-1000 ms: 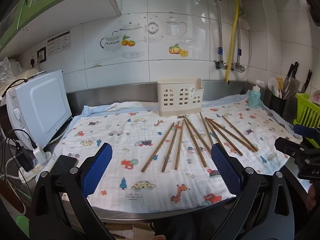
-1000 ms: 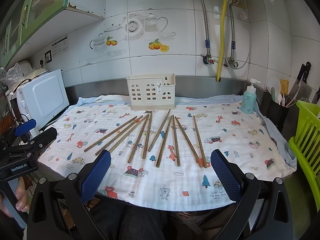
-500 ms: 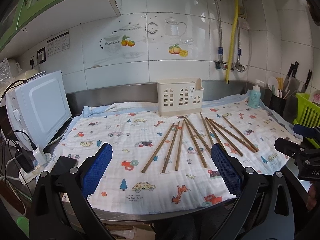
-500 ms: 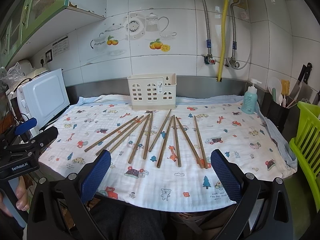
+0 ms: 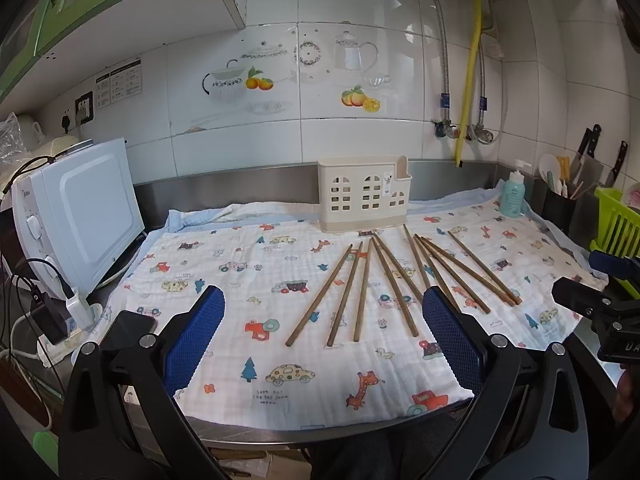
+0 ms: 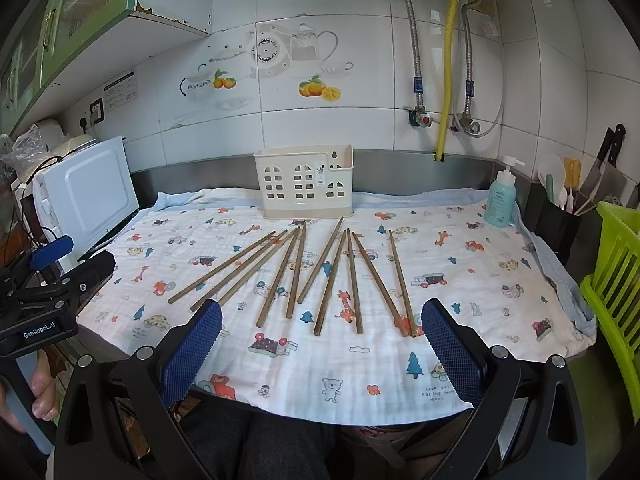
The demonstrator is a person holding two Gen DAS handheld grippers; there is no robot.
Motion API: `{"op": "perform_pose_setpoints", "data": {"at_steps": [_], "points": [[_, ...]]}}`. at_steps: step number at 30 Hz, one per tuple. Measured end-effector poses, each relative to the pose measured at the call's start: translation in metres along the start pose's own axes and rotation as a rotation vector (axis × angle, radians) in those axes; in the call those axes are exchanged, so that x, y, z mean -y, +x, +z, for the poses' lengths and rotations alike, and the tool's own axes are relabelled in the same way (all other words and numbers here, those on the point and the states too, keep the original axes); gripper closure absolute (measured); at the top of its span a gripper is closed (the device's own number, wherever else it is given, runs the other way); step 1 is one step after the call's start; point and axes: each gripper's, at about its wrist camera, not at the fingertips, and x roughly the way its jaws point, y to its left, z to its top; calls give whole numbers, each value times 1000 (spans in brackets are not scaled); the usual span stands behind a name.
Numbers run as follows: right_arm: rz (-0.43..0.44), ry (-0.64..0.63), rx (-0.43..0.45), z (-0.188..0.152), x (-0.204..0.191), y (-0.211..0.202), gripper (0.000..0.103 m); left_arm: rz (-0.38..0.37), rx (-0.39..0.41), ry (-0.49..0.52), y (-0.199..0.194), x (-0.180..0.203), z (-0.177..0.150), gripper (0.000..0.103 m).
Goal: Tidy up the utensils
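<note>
**Both claws wide apart and empty over the chopsticks**

The left claw (image 5: pixel 322 338) hangs spread wide with nothing between its blue pads (image 5: pixel 194 334), low at the counter's near edge. The right claw (image 6: pixel 320 340) is likewise spread and empty. Ten brown chopsticks (image 6: pixel 298 270) lie fanned on the patterned cloth (image 6: pixel 460 280), their far tips converging toward the cream utensil holder (image 6: pixel 304 182), their near ends spreading toward the claws. The holder stands upright at the cloth's far edge, against the steel backsplash. Right of the holder stands a teal pump bottle (image 6: pixel 500 200), and farther right a green rack (image 6: pixel 616 276). Left of the holder sits a white appliance (image 6: pixel 86 196).
</note>
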Motion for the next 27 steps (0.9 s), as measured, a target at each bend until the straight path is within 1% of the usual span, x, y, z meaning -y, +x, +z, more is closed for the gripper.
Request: {"op": "perform_pose_setpoints", "data": {"at_steps": [5,7,11,20,27], "points": [[-1,-1,-3,-1,0,1,6,1,-10,1,3,0,0,5],[-1,-1,-8,-4,-2,10,6,-1,-13,1,4,0,-1,5],[0,1,-12,-5,-1,14,6,-2,-21,1,8,-1,0,5],[4,8,-23,-1,2,17,6,-15,-39,-7,18,-1,2,5],[2,11,-44,-1,4,28,6,-21,-57,-25,28,-6,3,5]]}}
